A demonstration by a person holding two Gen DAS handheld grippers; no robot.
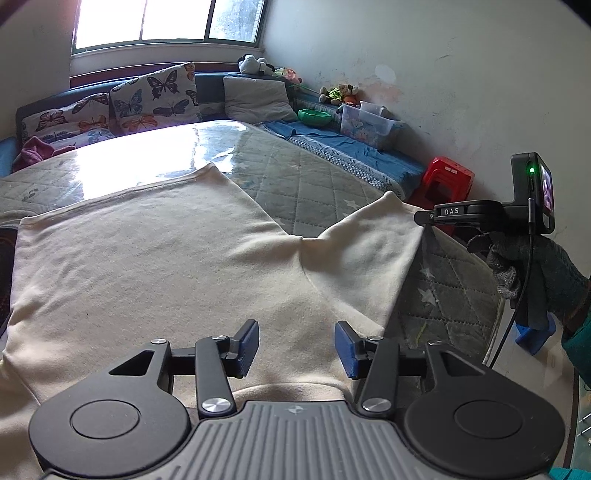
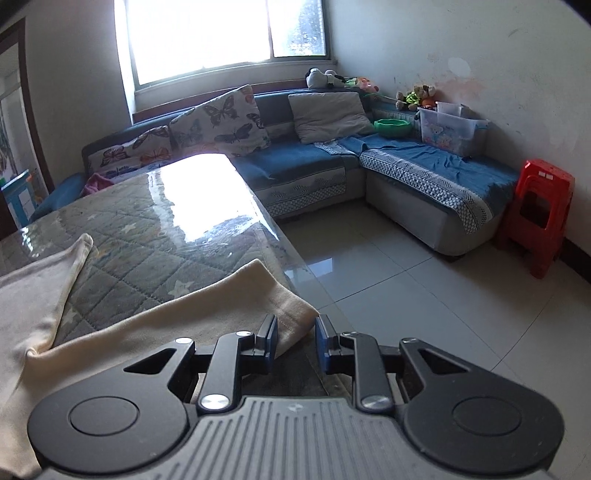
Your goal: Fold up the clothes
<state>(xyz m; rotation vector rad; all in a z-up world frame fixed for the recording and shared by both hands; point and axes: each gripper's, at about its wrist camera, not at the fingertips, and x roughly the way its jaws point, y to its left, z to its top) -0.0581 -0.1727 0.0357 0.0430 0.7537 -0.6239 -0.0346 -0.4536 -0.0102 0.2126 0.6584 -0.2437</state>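
Daylight from a wide window (image 2: 225, 33) falls on a living room with a blue corner sofa (image 2: 436, 166), butterfly-print cushions (image 1: 155, 96) and a red plastic stool (image 2: 539, 214) on the tiled floor (image 2: 424, 288). Nearest the cameras stands the bench (image 2: 147, 221), covered by a quilted grey cloth under a glossy clear sheet.

A cream garment (image 1: 147, 258) lies spread flat on the bench, occupying its near part. One sleeve (image 2: 236, 299) extends to the bench's right edge, where its cuff lies at the corner.

Left gripper (image 1: 296, 347): positioned low over the garment body. Its blue fingers (image 1: 248, 347) are released, with a clear gap and only flat fabric below them.

Right gripper (image 2: 296, 339): positioned at the sleeve cuff, held by a gloved hand (image 1: 535, 273). Its fingers (image 2: 272, 339) stand slightly apart. The cuff edge lies just beside the left finger; a grip on the cloth cannot be confirmed.
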